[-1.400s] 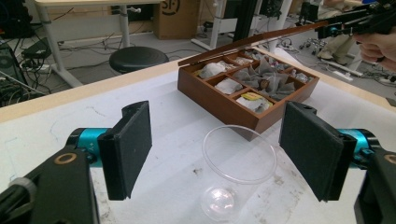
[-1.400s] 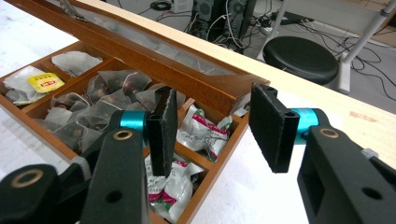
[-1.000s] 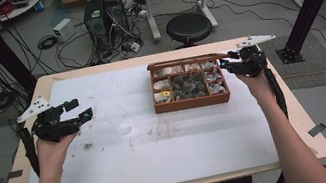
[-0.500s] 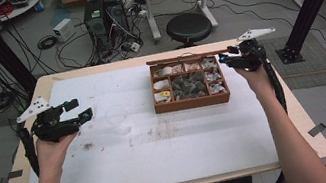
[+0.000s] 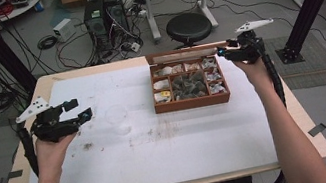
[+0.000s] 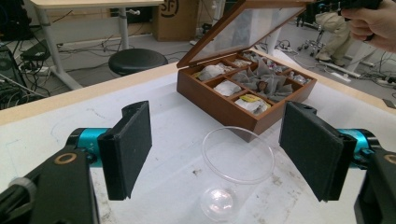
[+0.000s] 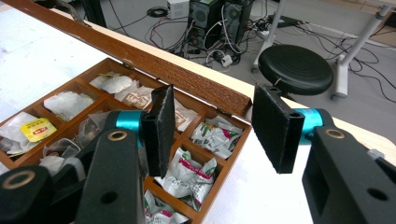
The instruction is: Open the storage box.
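Teabags in paper and foil wrappers fill the compartments of the brown wooden box [image 5: 189, 86], which stands on the white sheet covering the light wooden table [image 5: 277, 117], toward its far right part. The box's hinged wooden lid with a clear pane [image 6: 243, 28] is raised and tilted back. The right gripper [image 5: 221, 52] is held at the box's far right corner, beside the free edge of the lid; in the right gripper view its black padded jaws stand apart with nothing between them, over the corner compartments and just in front of the lid's edge [image 7: 140, 60]. The left gripper [image 5: 79, 111] hovers low over the left part of the sheet, well apart from the box, its jaws also spread wide and empty. Ahead of them, a clear round plastic cup [image 6: 233, 172] stands on the sheet between that gripper and the box.
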Motion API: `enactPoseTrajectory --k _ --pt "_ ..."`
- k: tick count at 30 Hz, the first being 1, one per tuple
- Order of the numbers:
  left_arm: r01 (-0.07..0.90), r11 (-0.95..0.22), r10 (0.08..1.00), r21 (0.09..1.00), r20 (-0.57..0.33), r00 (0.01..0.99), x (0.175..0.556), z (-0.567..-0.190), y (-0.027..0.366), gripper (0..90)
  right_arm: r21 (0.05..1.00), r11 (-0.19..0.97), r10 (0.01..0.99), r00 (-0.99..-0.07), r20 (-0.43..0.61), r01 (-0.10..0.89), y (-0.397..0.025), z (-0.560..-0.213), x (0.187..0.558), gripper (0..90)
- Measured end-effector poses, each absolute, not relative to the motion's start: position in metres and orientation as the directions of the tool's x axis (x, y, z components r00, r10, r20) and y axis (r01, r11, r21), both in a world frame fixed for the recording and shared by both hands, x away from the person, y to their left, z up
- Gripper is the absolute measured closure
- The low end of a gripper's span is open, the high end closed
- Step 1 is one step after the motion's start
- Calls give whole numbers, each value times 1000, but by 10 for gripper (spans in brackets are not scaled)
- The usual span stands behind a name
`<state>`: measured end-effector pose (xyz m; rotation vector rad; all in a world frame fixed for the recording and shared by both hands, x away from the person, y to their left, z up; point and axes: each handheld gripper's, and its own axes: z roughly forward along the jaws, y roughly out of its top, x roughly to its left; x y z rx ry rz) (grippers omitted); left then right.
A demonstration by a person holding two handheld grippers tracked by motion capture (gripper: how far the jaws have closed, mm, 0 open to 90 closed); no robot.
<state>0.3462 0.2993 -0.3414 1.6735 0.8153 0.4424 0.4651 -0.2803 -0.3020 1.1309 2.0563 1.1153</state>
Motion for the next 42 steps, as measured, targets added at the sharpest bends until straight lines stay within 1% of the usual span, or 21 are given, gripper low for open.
enactPoseTrajectory --k 7,21,42 --pt "281 -95 715 955 -131 687 346 -341 300 254 856 294 863 -503 -47 425 -280 -298 472 497" --pt "278 -98 713 956 -127 690 347 -342 299 241 852 299 867 -495 -54 430 -277 -290 482 479" --pt "269 -102 706 958 -121 698 351 -337 295 238 855 289 871 -490 -48 430 -276 -290 484 459"
